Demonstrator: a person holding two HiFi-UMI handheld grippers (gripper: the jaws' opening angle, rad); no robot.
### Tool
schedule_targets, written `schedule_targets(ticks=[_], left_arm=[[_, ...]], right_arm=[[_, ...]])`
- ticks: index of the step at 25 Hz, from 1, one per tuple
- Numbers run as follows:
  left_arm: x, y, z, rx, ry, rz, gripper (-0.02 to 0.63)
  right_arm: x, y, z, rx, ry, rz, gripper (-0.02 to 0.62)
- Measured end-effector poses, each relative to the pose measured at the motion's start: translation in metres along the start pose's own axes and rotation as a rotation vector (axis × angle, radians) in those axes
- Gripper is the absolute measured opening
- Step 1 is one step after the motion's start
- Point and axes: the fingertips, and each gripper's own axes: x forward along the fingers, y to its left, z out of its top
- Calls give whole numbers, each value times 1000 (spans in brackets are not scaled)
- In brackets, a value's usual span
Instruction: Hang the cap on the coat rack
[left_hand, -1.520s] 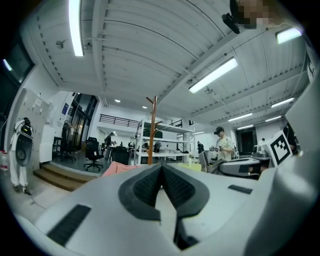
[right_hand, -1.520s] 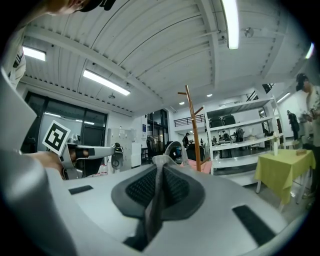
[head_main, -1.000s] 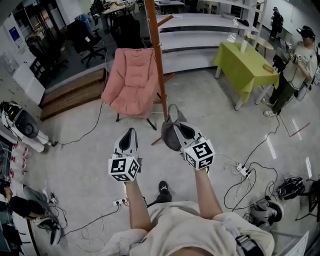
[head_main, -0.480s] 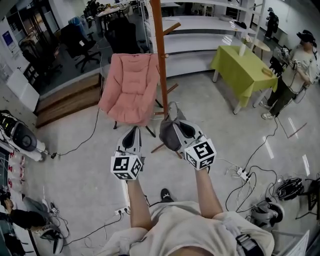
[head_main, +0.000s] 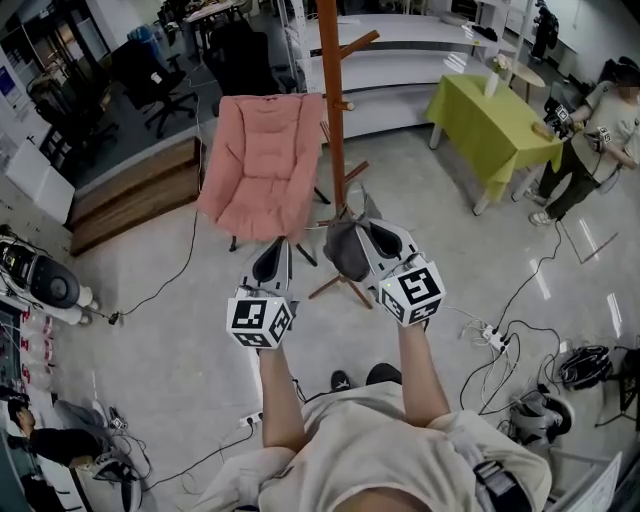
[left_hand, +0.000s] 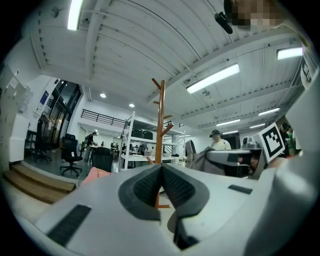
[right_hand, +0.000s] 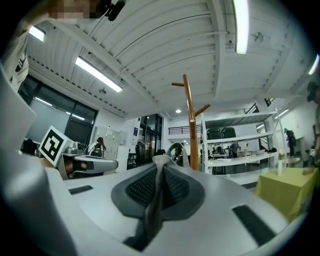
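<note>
Low in the centre of the head view, both grippers are held out level toward the coat rack (head_main: 333, 120), whose brown pole runs up through the top middle of the frame. On the right gripper (head_main: 365, 205), the fingers (right_hand: 176, 187) are clamped on the cap (head_main: 345, 250). A grey fold of it is seen pinched between the pads in the right gripper view. The rest is draped down the gripper's left side, in front of the rack's feet in the picture and well below the pegs. On the left gripper (head_main: 280, 248), just to the left, the fingers (left_hand: 145, 187) are pressed together with nothing between them. A pink chair (head_main: 265, 160) is seen left of the pole, and a green-clothed table (head_main: 490, 120) is seen at the upper right.
</note>
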Motion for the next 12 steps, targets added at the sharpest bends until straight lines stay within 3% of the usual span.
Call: schedule_targets(ticks=[5, 12], left_arm=[[21, -9, -5, -12, 4, -9, 7], [60, -15, -4, -27, 5, 19, 7]], right_arm=[[5, -13, 6, -18, -9, 12, 11], [28, -29, 26, -48, -45, 98, 11]])
